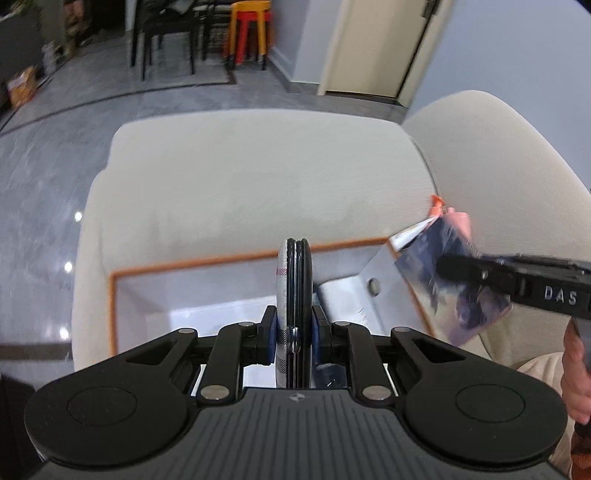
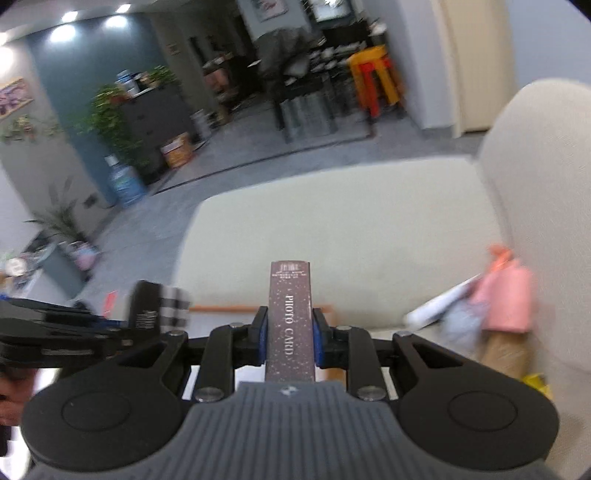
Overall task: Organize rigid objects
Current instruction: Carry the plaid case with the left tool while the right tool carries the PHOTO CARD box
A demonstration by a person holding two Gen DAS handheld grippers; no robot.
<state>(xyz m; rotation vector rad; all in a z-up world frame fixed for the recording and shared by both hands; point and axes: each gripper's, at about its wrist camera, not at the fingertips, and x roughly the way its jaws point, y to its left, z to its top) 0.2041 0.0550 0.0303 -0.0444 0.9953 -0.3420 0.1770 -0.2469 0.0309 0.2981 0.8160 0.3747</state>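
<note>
A cream sofa (image 1: 258, 177) is filling the foreground of a living room with a grey tiled floor (image 1: 48, 177), while stacked yellow and red stools (image 1: 249, 27) are standing by a dining area beyond. The left gripper (image 1: 294, 328) is clamping a flat round case (image 1: 294, 280) on edge, its blue pads pressing both faces; the case is showing a checked white side and a dark rim, and it is hanging above a white storage box with an orange rim (image 1: 229, 258) that is sitting on the sofa seat. The right gripper (image 2: 289, 332) is closed tight on a dark speckled box lettered "PHOTO CARD" (image 2: 290, 314), holding it upright above the same seat; in the left wrist view that box is appearing blurred at the right, over the storage box's far corner. A pink pouch (image 2: 506, 299) and a white roll (image 2: 439, 302) are lying against the sofa's backrest, near the box. A person's hand (image 1: 576, 376) is gripping the right tool's handle at the frame edge. Potted plants (image 2: 110, 118) and a water jug (image 2: 123, 181) are lining the far wall.
</note>
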